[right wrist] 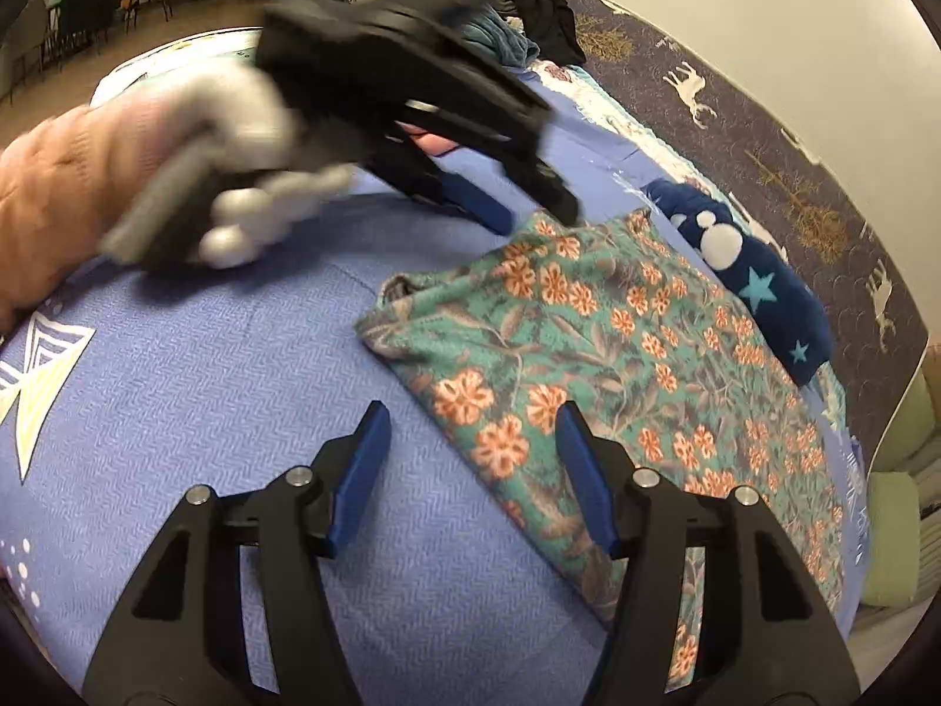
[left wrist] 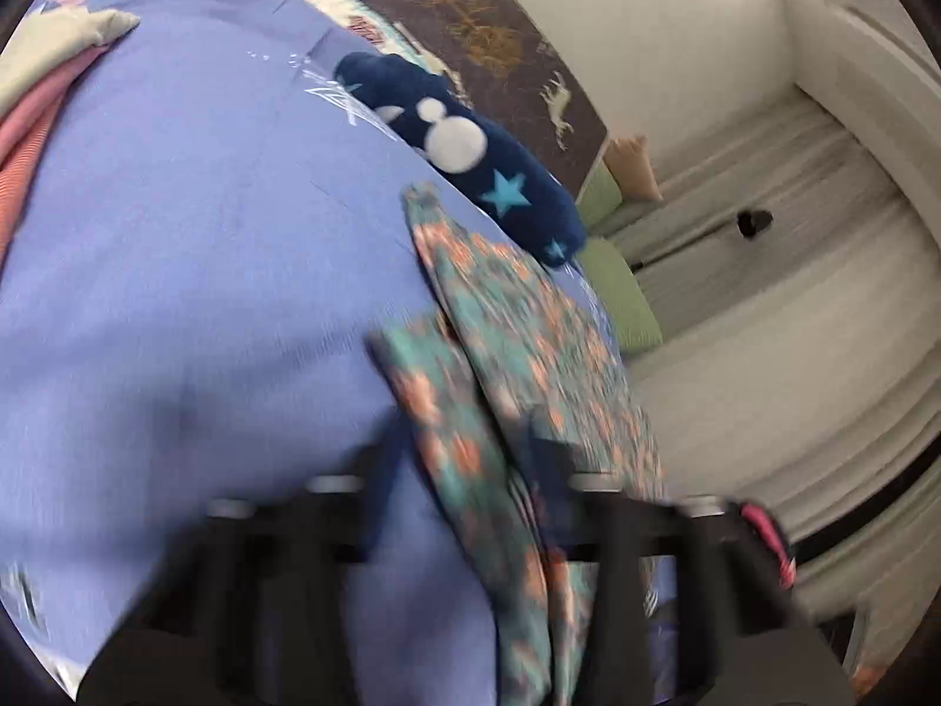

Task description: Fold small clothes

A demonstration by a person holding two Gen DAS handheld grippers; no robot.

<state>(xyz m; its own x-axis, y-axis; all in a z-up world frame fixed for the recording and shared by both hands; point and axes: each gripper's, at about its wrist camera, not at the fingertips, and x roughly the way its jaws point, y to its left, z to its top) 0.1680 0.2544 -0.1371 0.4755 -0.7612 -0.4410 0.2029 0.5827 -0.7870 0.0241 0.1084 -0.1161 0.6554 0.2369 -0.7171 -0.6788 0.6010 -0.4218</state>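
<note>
1. Folding step apparently in hand on the teal floral-print cloth garment (right wrist: 594, 365), lying on the periwinkle-blue woven bedspread (right wrist: 235, 388); judged early to midway, since one long fold shows but the shape is loose.
2. Next move, as a judgement: needs a firm pinch on a garment edge and a carry across the garment, without dragging the bedspread up with it.
3. Garment look: soft, thin, orange flowers on teal, far-left corner rumpled and slightly lifted, near edge running diagonally; in the left wrist view (left wrist: 506, 353) a doubled flap with a raised crease.
4. Right gripper (right wrist: 470, 470) above the garment's near-left edge: blue-padded fingers (right wrist: 364, 459) spread wide, nothing held.
5. Left gripper (right wrist: 529, 212) at the garment's far corner, tips down near the cloth; too blurred to tell how far apart or whether cloth is caught.
6. White-gloved left hand (right wrist: 247, 135) with pink sleeve behind that gripper.
7. Just beyond the garment's far-right side: navy fleece piece with white blobs and pale-blue stars (right wrist: 758, 276).
8. Further out from the garment: dark headboard panel with white deer (right wrist: 764, 135).
</note>
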